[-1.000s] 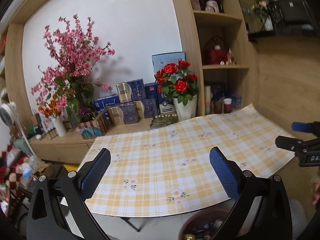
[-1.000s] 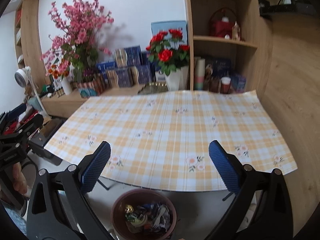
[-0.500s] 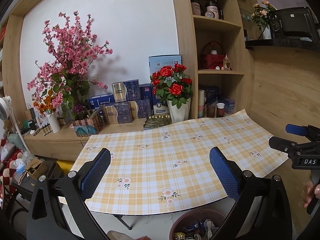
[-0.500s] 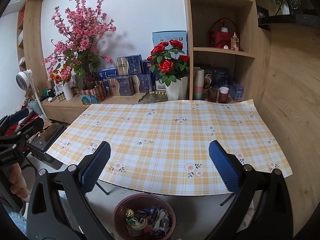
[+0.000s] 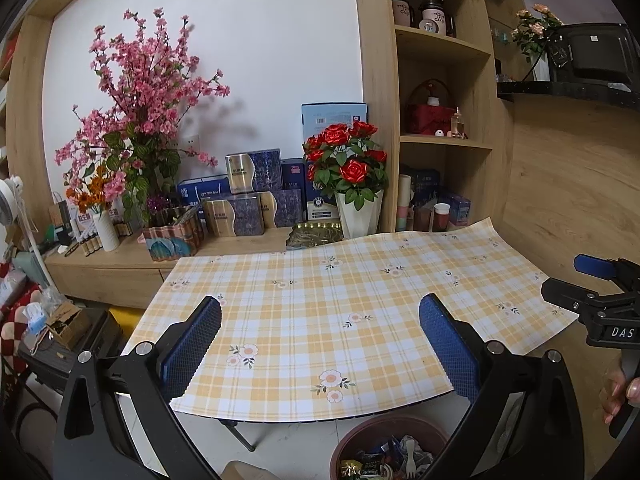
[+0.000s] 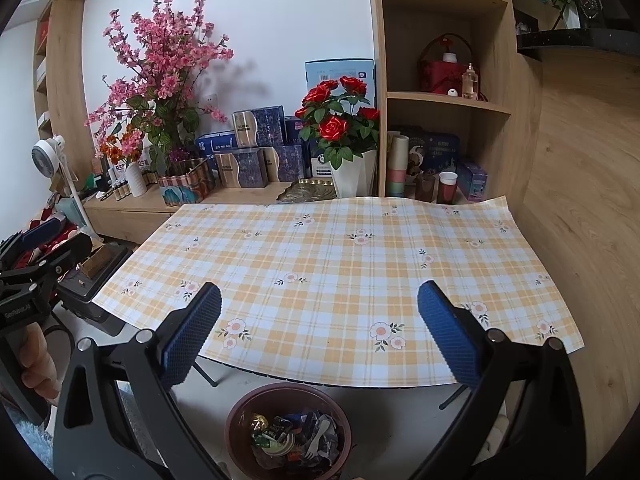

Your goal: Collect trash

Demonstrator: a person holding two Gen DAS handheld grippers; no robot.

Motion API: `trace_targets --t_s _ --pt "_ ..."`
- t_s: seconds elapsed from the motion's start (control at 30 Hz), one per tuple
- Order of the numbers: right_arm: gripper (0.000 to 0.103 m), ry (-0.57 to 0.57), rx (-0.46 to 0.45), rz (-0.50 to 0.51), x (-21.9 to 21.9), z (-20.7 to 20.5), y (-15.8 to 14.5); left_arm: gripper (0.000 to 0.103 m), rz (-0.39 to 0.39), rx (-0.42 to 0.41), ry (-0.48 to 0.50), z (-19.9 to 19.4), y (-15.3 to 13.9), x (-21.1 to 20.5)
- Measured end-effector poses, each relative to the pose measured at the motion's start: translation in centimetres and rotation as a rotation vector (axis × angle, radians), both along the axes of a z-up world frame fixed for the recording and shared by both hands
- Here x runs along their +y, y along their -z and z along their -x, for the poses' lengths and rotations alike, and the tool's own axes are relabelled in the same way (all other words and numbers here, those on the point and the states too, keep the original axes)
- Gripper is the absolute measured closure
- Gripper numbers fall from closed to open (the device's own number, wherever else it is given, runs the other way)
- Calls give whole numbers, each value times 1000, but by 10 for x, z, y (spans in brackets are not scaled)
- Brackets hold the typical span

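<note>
A white wall (image 6: 280, 20) fills twelve o'clock, framed by light wooden shelving (image 6: 444, 98) at one o'clock — cups and boxes on its boards. A low wooden sideboard (image 6: 132, 204) runs to nine o'clock; wood-grain panelling (image 6: 580, 180) covers three o'clock. Pale floor (image 6: 400, 400) lies at six.

The table (image 6: 340, 264) top lies bare and passable; rose pot (image 6: 352, 176) and boxes (image 6: 260, 160) block its far edge.

Trash (image 6: 294, 434) in bin (image 6: 240, 420) before table (image 6: 340, 264); shelves (image 6: 444, 98) behind.
</note>
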State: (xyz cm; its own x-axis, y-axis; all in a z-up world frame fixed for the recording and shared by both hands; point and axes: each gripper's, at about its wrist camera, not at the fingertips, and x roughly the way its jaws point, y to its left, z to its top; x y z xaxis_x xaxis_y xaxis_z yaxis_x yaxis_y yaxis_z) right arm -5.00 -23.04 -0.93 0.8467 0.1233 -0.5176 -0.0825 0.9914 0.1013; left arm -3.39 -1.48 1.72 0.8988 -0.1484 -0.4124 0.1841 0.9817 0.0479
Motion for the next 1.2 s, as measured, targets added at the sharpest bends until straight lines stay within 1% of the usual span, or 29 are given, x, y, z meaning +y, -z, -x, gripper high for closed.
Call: trace_targets --t_s 0.8,0.93,1.2 --pt "6 -6 8 -2 2 -2 3 6 -19 29 -15 -4 11 3" --pt "6 -7 11 -1 4 -1 5 6 -25 24 -22 -4 12 3" --pt "6 -6 15 -3 8 0 9 6 0 59 -30 -10 14 9"
